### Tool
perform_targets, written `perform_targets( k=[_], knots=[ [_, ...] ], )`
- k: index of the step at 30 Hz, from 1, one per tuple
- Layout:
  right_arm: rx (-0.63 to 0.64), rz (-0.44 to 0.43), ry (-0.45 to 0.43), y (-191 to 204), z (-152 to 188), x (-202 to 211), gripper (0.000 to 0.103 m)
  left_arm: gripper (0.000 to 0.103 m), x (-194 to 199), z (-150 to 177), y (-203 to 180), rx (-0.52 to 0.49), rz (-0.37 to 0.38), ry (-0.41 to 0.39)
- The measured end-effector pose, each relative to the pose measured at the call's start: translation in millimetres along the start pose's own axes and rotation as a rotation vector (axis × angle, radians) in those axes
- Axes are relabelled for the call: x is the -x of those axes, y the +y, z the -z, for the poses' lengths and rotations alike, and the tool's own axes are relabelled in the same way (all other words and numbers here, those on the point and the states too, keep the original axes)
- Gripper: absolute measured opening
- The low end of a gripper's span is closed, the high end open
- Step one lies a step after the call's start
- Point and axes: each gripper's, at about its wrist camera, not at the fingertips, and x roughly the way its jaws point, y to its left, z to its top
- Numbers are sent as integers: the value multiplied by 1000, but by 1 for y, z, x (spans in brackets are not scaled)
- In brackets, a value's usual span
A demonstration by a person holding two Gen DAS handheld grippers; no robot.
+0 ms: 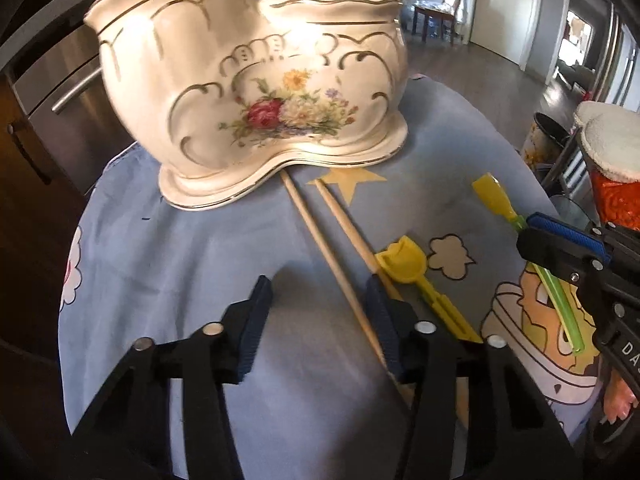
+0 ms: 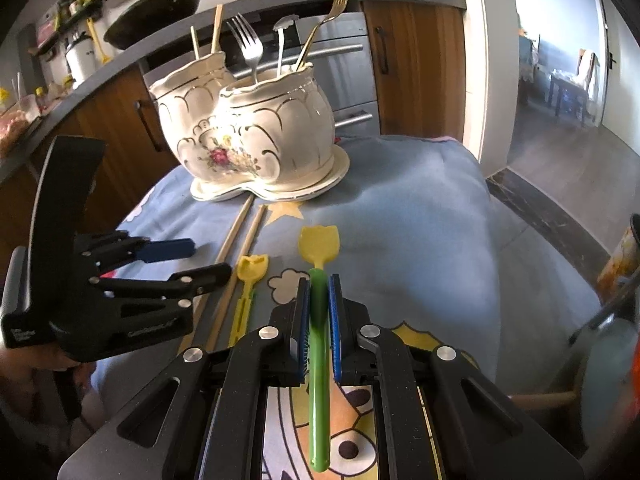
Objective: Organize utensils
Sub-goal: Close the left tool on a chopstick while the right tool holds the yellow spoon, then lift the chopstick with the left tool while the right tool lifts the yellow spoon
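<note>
A round table covered in a pale blue cloth (image 2: 400, 208) printed with clouds, a yellow star and a cartoon figure fills the middle of both views. Behind it, in the upper part of the right wrist view, runs a grey kitchen counter (image 2: 120, 60) over wooden cabinets and steel drawer fronts, with a dark frying pan (image 2: 156, 12) at upper left. On the right a doorway opens onto a room with a small dark table.

Only scraps of writing show: white letters "DA" on the right gripper's body at the right edge of the left wrist view, and small lettering on the left gripper's body, too blurred to read.

The cream ceramic utensil holder (image 1: 248, 92), with gold scrollwork, a painted bouquet and two compartments, stands at the far side of the table and holds forks (image 2: 250, 46), a spoon and wooden sticks. In front of it lie two wooden chopsticks (image 1: 320, 240) side by side, and just right of them a short yellow plastic scoop (image 1: 404, 266).

The right gripper (image 2: 319, 304) is clamped on the green handle of a yellow-headed spoon (image 2: 319, 240), held above the cloth. The left gripper (image 1: 320, 308) is partly open over the chopsticks, one stick passing between its fingers; whether the pads press it cannot be told.
</note>
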Motion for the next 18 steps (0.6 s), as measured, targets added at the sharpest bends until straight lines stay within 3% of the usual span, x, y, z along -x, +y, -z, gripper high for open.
perform_targets(
  k=[3, 9, 12, 18],
  knots=[
    [-3, 1, -7, -1, 0, 3, 10, 14, 2, -1, -4, -44, 52, 19],
    [4, 0, -3, 0, 1, 3, 10, 8, 6, 6, 10, -91, 118, 72],
    [7, -8, -13, 1, -1, 5, 10, 6, 13, 16, 15, -149, 113, 87],
    [15, -22, -68, 8, -6, 15, 10, 6, 36, 24, 31, -154, 148, 34]
  ],
)
